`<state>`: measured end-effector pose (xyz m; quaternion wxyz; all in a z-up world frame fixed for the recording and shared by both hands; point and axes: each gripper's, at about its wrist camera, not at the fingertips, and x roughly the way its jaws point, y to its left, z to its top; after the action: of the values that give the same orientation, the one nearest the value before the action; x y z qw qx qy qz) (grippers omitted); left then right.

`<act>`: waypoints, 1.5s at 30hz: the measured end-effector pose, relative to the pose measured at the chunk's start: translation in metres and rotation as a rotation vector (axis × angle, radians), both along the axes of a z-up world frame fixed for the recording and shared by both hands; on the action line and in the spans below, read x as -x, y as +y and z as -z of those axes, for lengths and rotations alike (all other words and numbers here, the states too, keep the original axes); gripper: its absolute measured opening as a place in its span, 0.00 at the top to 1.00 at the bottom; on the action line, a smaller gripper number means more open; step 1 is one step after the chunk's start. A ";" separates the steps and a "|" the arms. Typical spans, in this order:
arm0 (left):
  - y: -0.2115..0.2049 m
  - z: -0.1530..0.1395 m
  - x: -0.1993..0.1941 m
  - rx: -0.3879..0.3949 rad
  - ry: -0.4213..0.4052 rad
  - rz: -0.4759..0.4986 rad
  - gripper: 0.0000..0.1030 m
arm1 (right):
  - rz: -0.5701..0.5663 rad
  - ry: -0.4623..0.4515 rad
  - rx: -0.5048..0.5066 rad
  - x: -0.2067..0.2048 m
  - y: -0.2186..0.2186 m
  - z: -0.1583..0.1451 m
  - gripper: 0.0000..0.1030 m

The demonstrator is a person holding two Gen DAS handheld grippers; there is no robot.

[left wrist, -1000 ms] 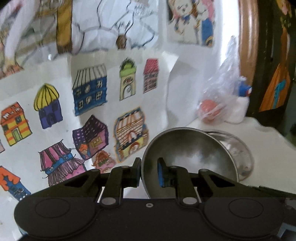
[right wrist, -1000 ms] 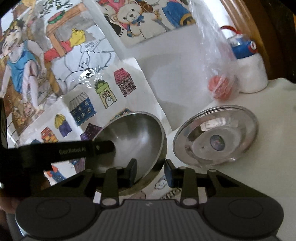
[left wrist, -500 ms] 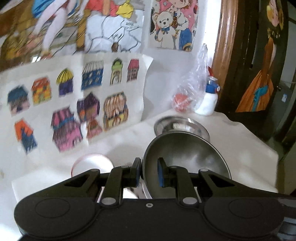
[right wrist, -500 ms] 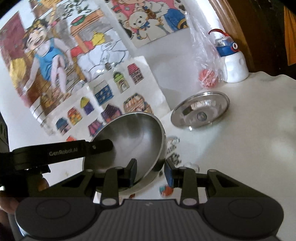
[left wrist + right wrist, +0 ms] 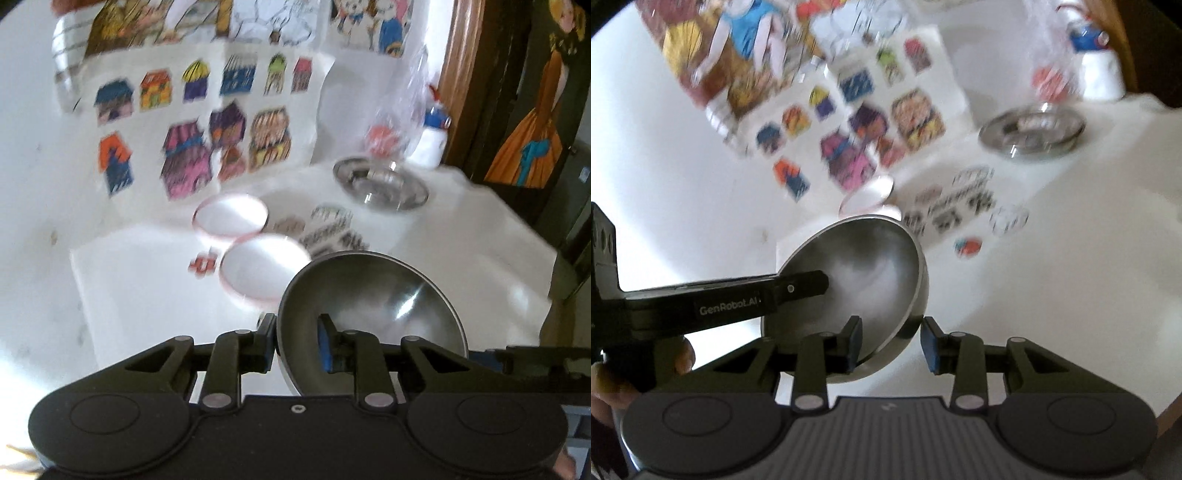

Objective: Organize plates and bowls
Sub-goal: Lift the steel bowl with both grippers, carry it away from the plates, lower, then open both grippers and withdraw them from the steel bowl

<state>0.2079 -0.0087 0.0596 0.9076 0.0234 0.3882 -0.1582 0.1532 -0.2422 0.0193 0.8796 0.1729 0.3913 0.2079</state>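
Observation:
A steel bowl [image 5: 373, 295] hangs tilted above the table, and my left gripper [image 5: 297, 345] is shut on its rim, one finger inside and one outside. In the right wrist view the same steel bowl [image 5: 857, 269] fills the centre, with the left gripper's finger [image 5: 801, 290] reaching into it. My right gripper [image 5: 891, 345] is open around the bowl's lower edge, its right pad clear of the metal. A steel plate [image 5: 380, 184] [image 5: 1032, 133] lies at the back right of the table. Two white bowls with pink rims [image 5: 231, 218] [image 5: 264, 271] stand on the table.
A white cloth covers the table [image 5: 461, 240], whose edge drops off at the right. A plastic bag with something red [image 5: 384, 136] and a white bottle with a blue cap [image 5: 432, 136] stand behind the plate. Drawings of houses [image 5: 192, 122] hang on the wall.
Both grippers have drawn back from the wall and risen with the steel bowl still in the left one. The two white bowls and more of the table have come into view.

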 end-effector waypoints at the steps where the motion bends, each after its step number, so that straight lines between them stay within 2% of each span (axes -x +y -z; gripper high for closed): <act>1: 0.003 0.004 0.004 0.000 0.013 -0.005 0.75 | -0.020 0.019 0.007 0.001 0.002 0.004 0.61; 6: 0.015 0.023 0.016 0.014 0.090 -0.038 0.74 | -0.094 0.092 0.018 0.006 0.007 0.018 0.61; 12: 0.018 0.030 0.027 0.024 0.138 -0.063 0.73 | -0.160 0.111 0.047 0.007 0.008 0.018 0.55; 27: 0.008 0.036 0.036 0.034 0.142 -0.170 0.70 | -0.246 0.076 0.015 -0.008 -0.006 0.028 0.51; 30: 0.012 0.036 0.039 0.054 0.133 -0.203 0.63 | -0.254 0.061 0.038 -0.009 -0.007 0.026 0.42; 35: 0.027 0.032 0.051 0.082 0.071 -0.289 0.30 | -0.233 -0.020 0.084 -0.006 -0.012 0.016 0.24; 42: 0.053 0.023 0.055 0.093 0.015 -0.313 0.13 | -0.130 -0.097 0.034 0.005 -0.023 0.002 0.01; 45: 0.063 0.018 0.057 0.114 -0.039 -0.294 0.02 | -0.066 -0.154 0.021 0.017 -0.026 -0.006 0.00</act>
<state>0.1511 0.0547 0.0414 0.9282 -0.0822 0.3600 -0.0451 0.1362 -0.2687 0.0248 0.9016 0.1340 0.3301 0.2454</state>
